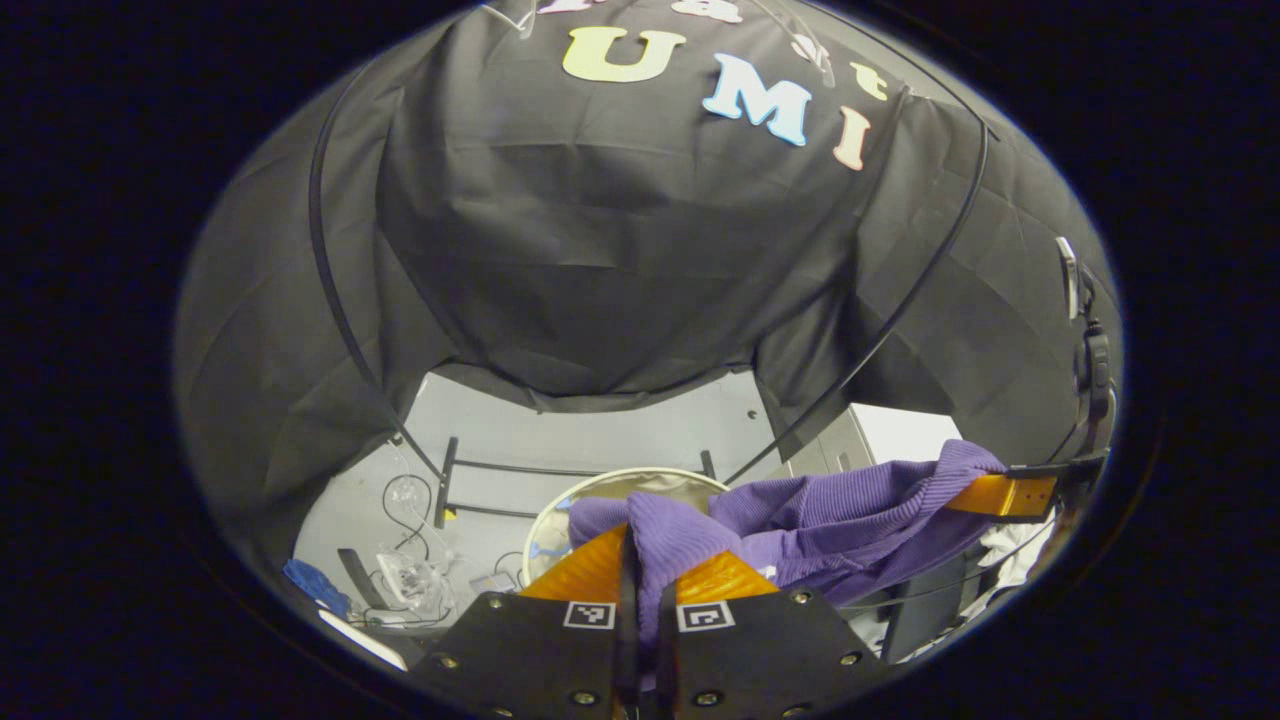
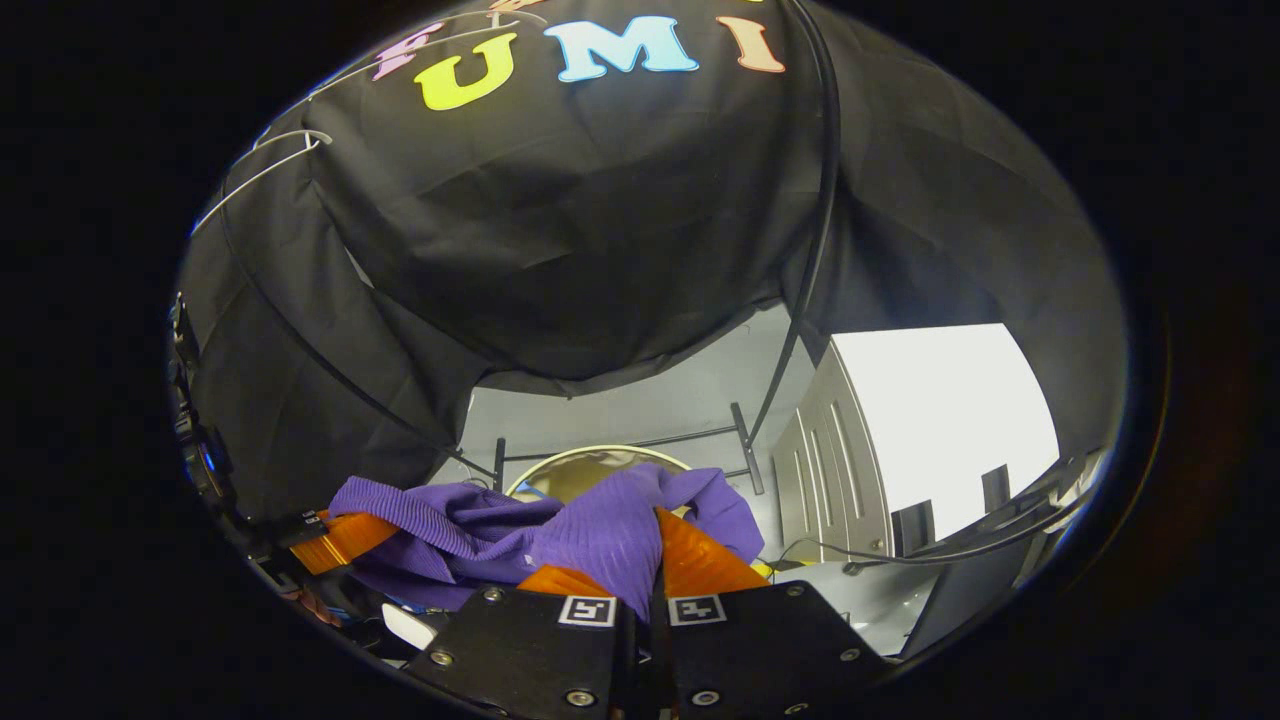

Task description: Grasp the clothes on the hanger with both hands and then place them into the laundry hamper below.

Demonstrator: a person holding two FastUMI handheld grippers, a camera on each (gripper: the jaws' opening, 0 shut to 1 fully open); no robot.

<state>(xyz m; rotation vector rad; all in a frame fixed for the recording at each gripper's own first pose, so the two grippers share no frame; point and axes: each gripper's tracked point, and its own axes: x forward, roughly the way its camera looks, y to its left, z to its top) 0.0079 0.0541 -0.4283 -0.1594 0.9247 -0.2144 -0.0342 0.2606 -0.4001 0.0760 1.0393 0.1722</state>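
From the left gripper view I find the left gripper (image 1: 645,585) closed tight on a fold of the purple garment (image 1: 800,520), the ribbed cloth bunched up between both fingers (image 1: 585,570) and spilling over their tips. The garment stretches off to the right of that view, where the right gripper (image 1: 1010,495) grips its far end — I see cloth wrapped over that gripper's finger at the edge of the picture. In the right gripper view the same holds in mirror: the right gripper (image 2: 650,570) is clamped on a raised hump of the garment (image 2: 480,535), both fingers (image 2: 700,560) pressed against the cloth, and the fabric sags away to the left toward the left gripper (image 2: 340,540), which has hold of the other end. The garment hangs slack between the two grippers, held off the floor. Below and beyond it stands the hamper (image 1: 600,490), round with a pale rim; in the right gripper view its rim (image 2: 600,455) shows just behind the cloth, partly covered by it. A black rack base (image 1: 560,470) stands on the grey floor (image 1: 600,425) behind the hamper. Loose cables and clear plastic litter (image 1: 410,575) lie on the floor to the left in the left gripper view. A pale cabinet (image 2: 840,450) stands to the right in the right gripper view.
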